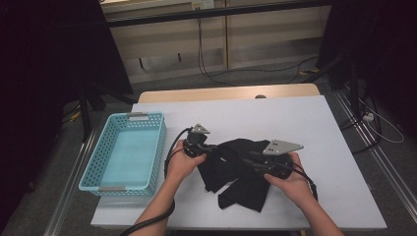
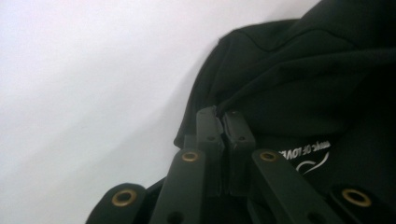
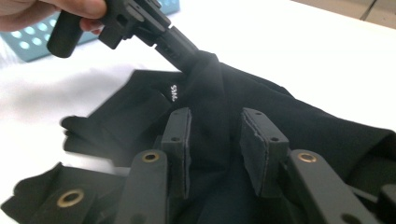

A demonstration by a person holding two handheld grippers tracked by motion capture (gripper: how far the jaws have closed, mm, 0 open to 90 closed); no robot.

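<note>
Left gripper (image 2: pixel 222 116) is pinching the black garment (image 1: pixel 241 169) edge right of the basket (image 1: pixel 125 152), probably lifting it; right gripper (image 3: pixel 217 140) is hovering spread over its folds.

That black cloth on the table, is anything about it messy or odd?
The cloth lies crumpled in a heap, not flat, right of the basket. The left gripper pinches a fold of it; the right gripper is open above it. Nothing looks torn.

Table (image 1: pixel 314 123): white top, light wood edge showing along far side. Turquoise perforated plastic basket (image 1: pixel 160 147) sits at left end, partly overhanging left edge. Black garment (image 1: pixel 236 172), crumpled, lies near front centre, well apart from basket; small white lettering on fabric, unreadable.
</note>
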